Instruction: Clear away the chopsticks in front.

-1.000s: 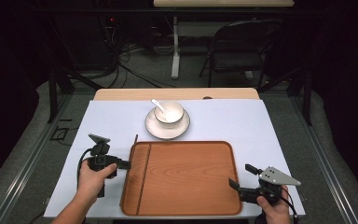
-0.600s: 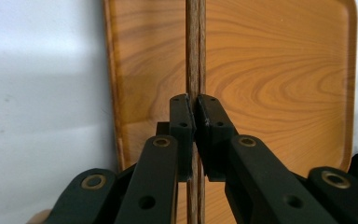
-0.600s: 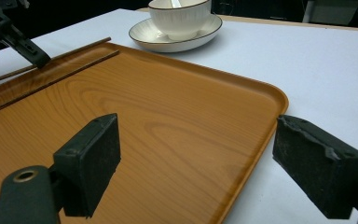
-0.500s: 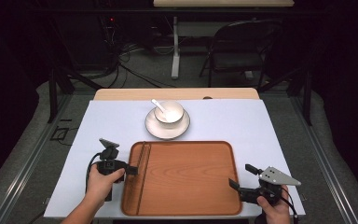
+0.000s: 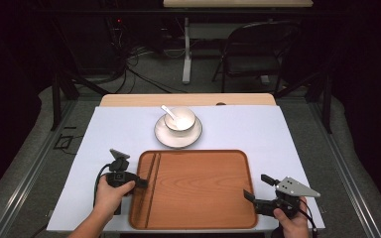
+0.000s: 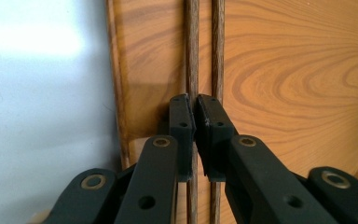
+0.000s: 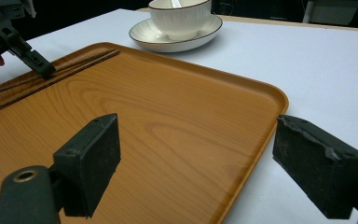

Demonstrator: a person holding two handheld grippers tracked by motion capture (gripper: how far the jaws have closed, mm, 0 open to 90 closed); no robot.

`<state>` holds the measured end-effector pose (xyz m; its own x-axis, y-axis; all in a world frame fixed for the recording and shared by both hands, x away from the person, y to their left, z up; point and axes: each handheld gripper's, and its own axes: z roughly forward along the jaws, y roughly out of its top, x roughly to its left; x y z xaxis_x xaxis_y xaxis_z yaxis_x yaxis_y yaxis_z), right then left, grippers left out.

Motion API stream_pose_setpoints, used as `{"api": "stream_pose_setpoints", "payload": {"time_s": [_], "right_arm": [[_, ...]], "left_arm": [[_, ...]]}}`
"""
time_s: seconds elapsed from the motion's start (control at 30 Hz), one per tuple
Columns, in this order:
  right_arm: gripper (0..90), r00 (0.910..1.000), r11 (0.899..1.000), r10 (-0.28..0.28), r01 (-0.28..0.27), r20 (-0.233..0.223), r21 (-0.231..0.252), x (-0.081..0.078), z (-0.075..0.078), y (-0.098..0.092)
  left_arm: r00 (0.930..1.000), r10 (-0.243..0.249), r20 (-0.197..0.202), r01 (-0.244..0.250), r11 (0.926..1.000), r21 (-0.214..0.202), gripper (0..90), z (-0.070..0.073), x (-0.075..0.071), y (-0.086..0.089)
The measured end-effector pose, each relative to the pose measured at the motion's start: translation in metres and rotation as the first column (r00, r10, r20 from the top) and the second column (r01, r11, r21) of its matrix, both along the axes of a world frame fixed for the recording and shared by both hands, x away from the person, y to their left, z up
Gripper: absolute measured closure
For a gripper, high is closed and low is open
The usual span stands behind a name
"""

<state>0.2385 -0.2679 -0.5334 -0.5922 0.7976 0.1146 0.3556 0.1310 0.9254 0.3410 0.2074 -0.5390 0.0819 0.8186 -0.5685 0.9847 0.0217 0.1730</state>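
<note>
Pinching my left tongs [image 6: 195,100] nearly together over one of the chopsticks [image 6: 192,46] along the tray's [image 5: 203,198] left side, their long axis running straight ahead of the jaws. My right tongs [image 7: 196,163] sit spread wide at the tray's right corner, bowl [image 5: 179,118] beyond on the worktop [image 5: 243,129].

chopsticks [image 5: 150,184] on tray's [image 5: 203,188] left side, bowl [image 5: 180,119] on saucer [image 5: 164,137] behind
</note>
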Motion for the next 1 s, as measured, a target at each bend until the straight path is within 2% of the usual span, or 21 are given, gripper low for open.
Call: {"api": "stream_pose_setpoints", "payload": {"time_s": [0.23, 0.43, 0.6, 0.73, 0.83, 0.97, 1.0], "right_arm": [[14.6, 1.0, 1.0, 0.0, 0.0, 0.001, -0.002, 0.0, 0.0, 0.0], [14.6, 1.0, 1.0, 0.0, 0.0, 0.001, 0.0, 0.0, 0.0, 0.0], [14.6, 1.0, 1.0, -0.001, 0.001, 0.0, -0.002, 0.0, 0.0, 0.0], [14.6, 1.0, 1.0, 0.0, 0.0, 0.001, -0.002, 0.0, 0.0, 0.0], [14.6, 1.0, 1.0, -0.001, 0.001, 0.0, 0.0, 0.0, 0.0, 0.0], [14.6, 1.0, 1.0, -0.002, 0.002, 0.0, -0.002, 0.0, 0.0, 0.0], [14.6, 1.0, 1.0, -0.002, 0.002, 0.0, -0.002, 0.0, 0.0, 0.0]], "left_arm": [[0.9999, 0.002, -0.01, -0.002, 0.9999, -0.011, 81.9, -0.002, 0.0, 0.002], [1.0, 0.008, -0.003, -0.008, 0.9998, -0.015, 80.4, 0.0, -0.001, 0.004], [0.9994, 0.016, 0.031, -0.015, 0.9996, -0.025, 75.3, 0.007, -0.003, 0.008], [0.9968, 0.018, 0.077, -0.016, 0.9996, -0.025, 68.5, 0.013, -0.006, 0.012], [0.9938, 0.028, 0.108, -0.026, 0.9994, -0.023, 60.7, 0.017, -0.009, 0.016], [0.9889, 0.053, 0.139, -0.048, 0.9979, -0.044, 50.3, 0.022, -0.012, 0.022], [0.9873, 0.054, 0.149, -0.047, 0.9977, -0.048, 50.3, 0.023, -0.013, 0.024]]}}
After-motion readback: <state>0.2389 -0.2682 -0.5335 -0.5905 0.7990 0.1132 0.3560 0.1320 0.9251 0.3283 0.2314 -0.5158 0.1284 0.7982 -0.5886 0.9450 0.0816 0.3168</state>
